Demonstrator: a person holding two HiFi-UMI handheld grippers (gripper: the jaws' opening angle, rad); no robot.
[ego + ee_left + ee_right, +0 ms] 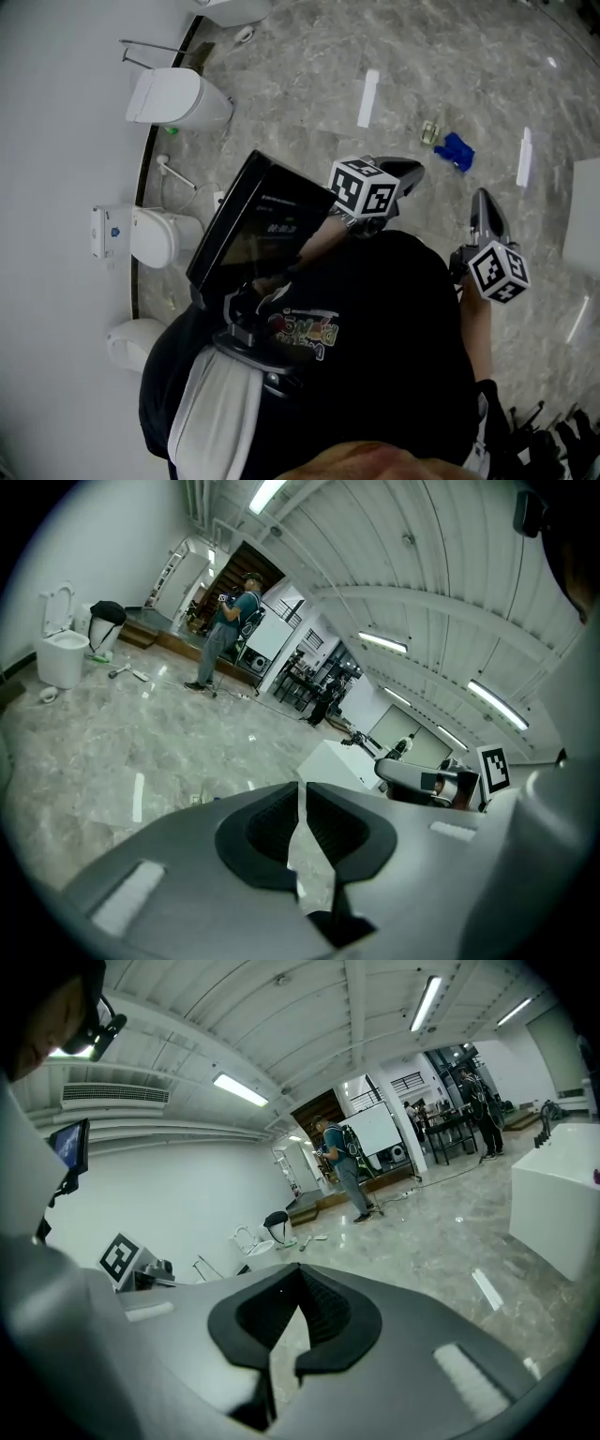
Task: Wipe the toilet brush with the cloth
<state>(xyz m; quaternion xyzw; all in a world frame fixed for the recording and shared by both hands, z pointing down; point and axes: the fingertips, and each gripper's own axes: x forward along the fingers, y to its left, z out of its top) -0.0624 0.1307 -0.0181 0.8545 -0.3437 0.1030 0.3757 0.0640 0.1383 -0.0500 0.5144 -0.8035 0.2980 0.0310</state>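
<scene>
A blue cloth (457, 150) lies crumpled on the grey marble floor, ahead of both grippers. A thin white-handled thing (176, 172), possibly the toilet brush, leans between the toilets at the left wall. My left gripper (411, 171) is held above the floor, shut and empty, short of the cloth and to its left. My right gripper (484, 208) hangs on the near side of the cloth, also shut with nothing in it. In the left gripper view the jaws (300, 799) meet at the tips; in the right gripper view the jaws (298, 1281) are likewise closed.
Toilets (176, 97) (161, 236) line the curved left wall. A small greenish object (429, 132) lies beside the cloth. A white block (561, 1194) stands at the right. A person (221, 628) stands far off across the hall.
</scene>
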